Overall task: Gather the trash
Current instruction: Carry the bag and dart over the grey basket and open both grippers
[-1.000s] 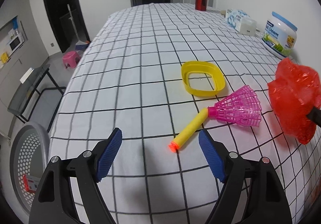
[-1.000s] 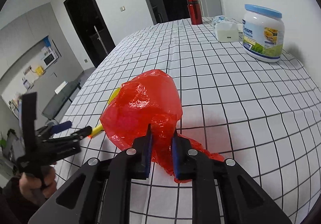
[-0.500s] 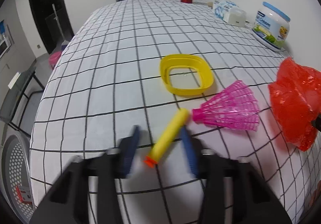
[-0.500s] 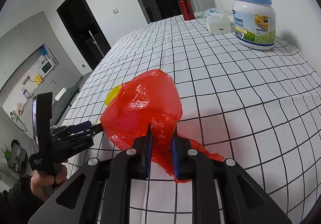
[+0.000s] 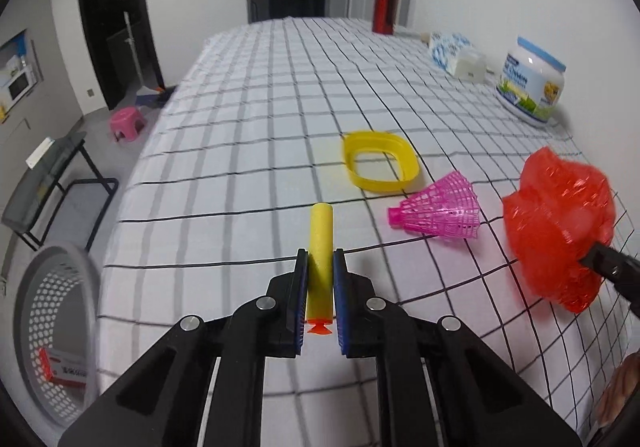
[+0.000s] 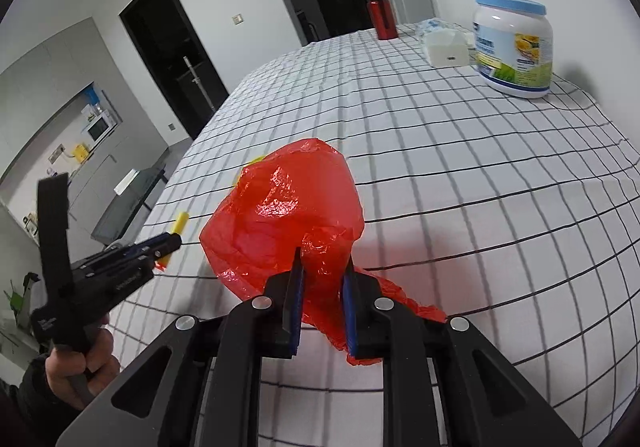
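Checked cloth covers the bench [image 5: 256,151], and with your left claw [image 5: 320,279] clamped on the yellow foam dart [image 5: 320,247] and the right claw [image 6: 322,287] gripping the red plastic bag [image 6: 288,215], carry the dart level to the white perforated basket [image 5: 52,327] below the bench's edge before releasing.

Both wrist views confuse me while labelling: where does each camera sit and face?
Left wrist: behind the left gripper, facing down the checked table; its fingers clamp a yellow foam dart.
Right wrist: behind the right gripper, shut on a red plastic bag; a hand shows.
Shared: bag, dart, red bottle, jar.
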Motion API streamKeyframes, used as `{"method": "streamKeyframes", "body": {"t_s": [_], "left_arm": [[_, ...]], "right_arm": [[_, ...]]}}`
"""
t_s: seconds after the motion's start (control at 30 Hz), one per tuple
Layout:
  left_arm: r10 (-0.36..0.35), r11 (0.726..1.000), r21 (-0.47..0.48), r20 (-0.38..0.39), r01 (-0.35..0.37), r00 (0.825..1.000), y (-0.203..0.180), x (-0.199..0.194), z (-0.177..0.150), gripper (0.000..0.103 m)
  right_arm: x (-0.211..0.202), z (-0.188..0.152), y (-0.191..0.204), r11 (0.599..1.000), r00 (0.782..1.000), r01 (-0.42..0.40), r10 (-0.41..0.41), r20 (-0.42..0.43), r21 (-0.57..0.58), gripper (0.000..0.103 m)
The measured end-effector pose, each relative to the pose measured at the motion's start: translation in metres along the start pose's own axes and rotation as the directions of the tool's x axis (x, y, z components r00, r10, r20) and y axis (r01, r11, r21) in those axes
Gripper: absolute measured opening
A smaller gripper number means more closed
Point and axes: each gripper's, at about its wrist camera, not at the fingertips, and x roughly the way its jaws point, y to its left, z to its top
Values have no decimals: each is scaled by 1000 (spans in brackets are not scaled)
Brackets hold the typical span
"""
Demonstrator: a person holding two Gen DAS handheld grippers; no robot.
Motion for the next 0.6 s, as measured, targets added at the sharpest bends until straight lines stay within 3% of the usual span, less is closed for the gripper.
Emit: {"method": "streamKeyframes", "body": {"t_s": [0.2, 0.37, 0.6], "left_arm": [[57, 997, -63, 79, -52, 995, 43, -49, -10, 13], [128, 985, -130, 101, -114, 987, 91, -79, -19, 13], [273, 937, -247, 73, -248, 959, 178, -103, -39, 13]], "right_arm": [[-1, 0, 52, 996, 999, -50, 50, 4, -79, 16], [8, 2, 115, 979, 992, -127, 127, -9, -161, 16], [44, -2, 220, 921, 963, -269, 253, -91, -283, 16]]}}
